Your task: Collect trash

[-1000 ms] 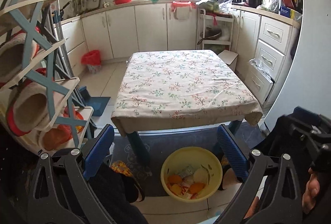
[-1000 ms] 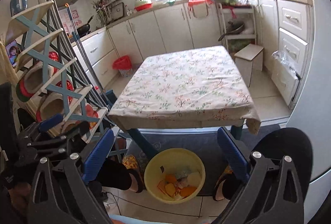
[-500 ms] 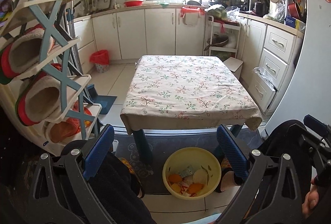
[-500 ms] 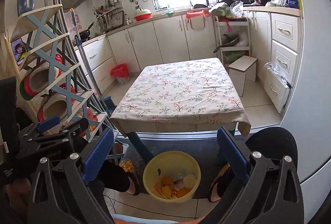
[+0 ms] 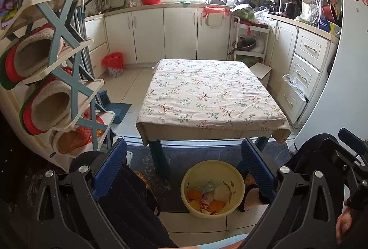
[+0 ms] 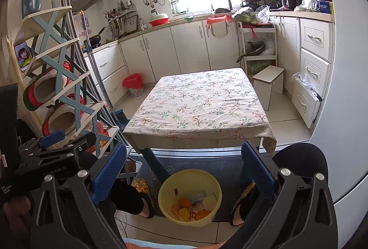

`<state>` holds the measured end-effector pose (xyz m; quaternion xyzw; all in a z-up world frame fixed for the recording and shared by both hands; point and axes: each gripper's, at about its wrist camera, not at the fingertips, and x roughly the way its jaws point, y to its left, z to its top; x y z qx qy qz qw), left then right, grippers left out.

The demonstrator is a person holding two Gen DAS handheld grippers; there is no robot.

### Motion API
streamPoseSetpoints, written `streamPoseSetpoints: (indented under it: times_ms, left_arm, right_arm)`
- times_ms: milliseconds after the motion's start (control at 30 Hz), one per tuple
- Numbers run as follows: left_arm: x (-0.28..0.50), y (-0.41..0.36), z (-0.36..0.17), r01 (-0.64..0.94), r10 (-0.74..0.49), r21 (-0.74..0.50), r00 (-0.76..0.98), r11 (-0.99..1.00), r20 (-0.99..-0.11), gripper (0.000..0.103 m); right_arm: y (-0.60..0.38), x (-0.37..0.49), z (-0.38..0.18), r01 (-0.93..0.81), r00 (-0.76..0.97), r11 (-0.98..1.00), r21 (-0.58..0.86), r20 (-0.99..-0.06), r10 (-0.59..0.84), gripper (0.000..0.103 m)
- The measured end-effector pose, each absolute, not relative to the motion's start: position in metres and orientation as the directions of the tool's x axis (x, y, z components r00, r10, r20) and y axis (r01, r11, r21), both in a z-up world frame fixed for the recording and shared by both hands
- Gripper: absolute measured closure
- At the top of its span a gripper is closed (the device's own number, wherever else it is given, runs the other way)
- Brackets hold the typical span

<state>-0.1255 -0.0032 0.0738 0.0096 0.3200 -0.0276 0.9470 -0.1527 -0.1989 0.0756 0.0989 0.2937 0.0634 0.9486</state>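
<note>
A yellow bin [image 5: 237, 180] stands on the floor in front of the low table; it also shows in the right wrist view [image 6: 211, 182]. Orange peels and scraps of trash [image 5: 208, 197] lie in it, also seen in the right wrist view [image 6: 195, 206]. My left gripper [image 5: 184, 168] is open and empty, held well above the bin. My right gripper [image 6: 184, 168] is open and empty, likewise above the bin. The table [image 5: 207, 92] with its floral cloth bears nothing, as the right wrist view [image 6: 200, 106] also shows.
A shoe rack [image 5: 57, 69] with slippers stands at the left. A person's feet in slippers [image 6: 142, 198] flank the bin. A red-lined waste basket [image 5: 112, 63] sits by the far cabinets. A small stool [image 6: 268, 83] and drawers [image 6: 310, 69] are at the right.
Both grippers have risen and pulled back, so the table and bin look smaller and farther. Both stay open and empty.
</note>
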Motion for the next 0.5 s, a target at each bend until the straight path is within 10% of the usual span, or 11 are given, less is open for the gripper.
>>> streamPoseSetpoints:
  times_ms: [500]
  left_arm:
    - [-0.1255, -0.0034, 0.0716, 0.055, -0.033, 0.018, 0.794, 0.998, -0.607, 0.008]
  right_arm:
    - [-0.1992, -0.1555, 0.0722, -0.061, 0.814, 0.973, 0.221, -0.553, 0.177, 0.007]
